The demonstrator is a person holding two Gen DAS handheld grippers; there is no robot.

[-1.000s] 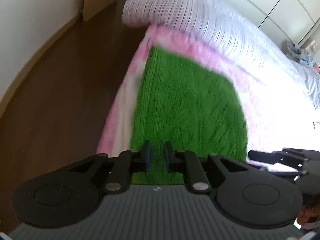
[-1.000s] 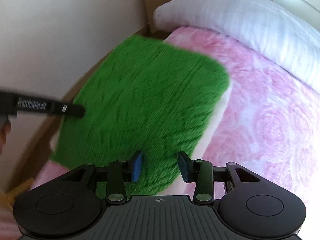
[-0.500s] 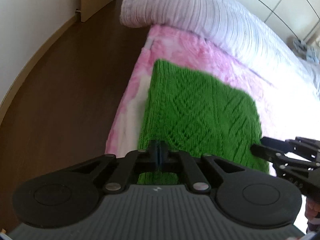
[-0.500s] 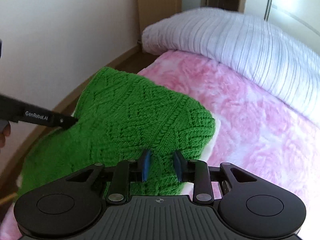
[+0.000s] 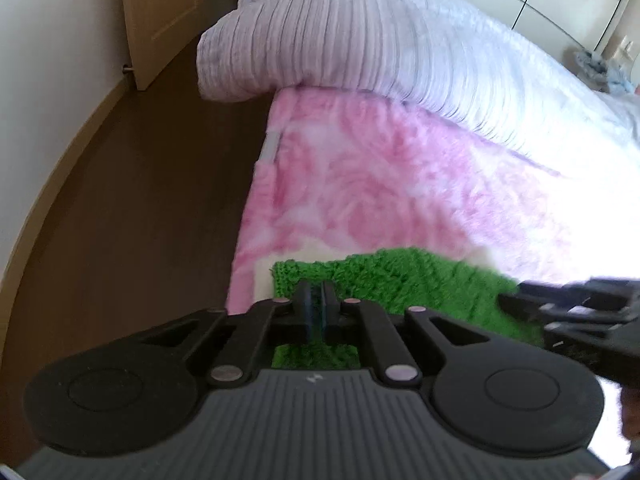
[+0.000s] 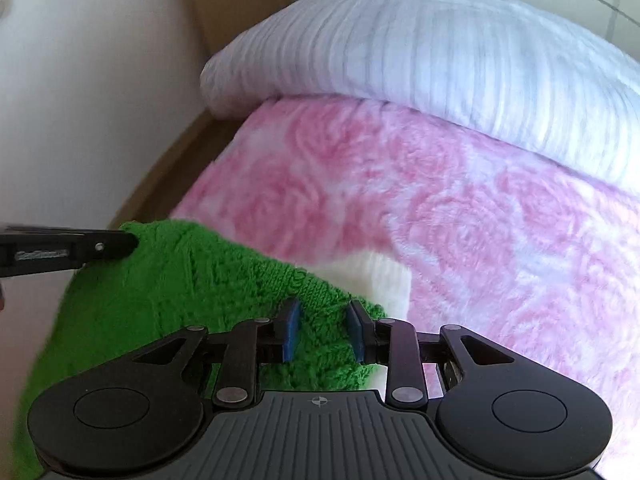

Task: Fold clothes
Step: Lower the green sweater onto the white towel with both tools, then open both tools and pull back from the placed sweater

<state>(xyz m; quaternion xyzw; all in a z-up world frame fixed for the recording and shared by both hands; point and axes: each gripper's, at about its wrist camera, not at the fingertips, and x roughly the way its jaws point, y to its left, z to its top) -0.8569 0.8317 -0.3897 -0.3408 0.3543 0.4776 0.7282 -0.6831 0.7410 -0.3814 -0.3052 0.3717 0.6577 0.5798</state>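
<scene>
Green knit is on the move — the green sweater [image 6: 192, 288] that lay spread flat along the edge of the pink blanket [image 6: 460, 216] a second ago is now bunched up at the near end of that blanket, its far edge lifted and carried back toward the person. Much more bare pink shows between the sweater and the striped duvet [image 5: 400, 40] than a moment before.

Look at the left gripper [image 5: 316, 310]: its blue pads are pressed together with a pinch of green wool between them, clamped on the sweater's edge at the blanket's floor-side border. It was closing half a second ago; now it has bitten.

The right gripper [image 6: 322, 330] is different: its pads [image 6: 290, 332] stand apart, knit lying between them but not squeezed. Whether it carries any of the cloth I would not swear to.

So one corner is firmly held, the other only straddled. My reading is that a fold toward the near side is under way, and the right side needs to close before the edge is drawn over evenly, or the sweater will skew.
</scene>
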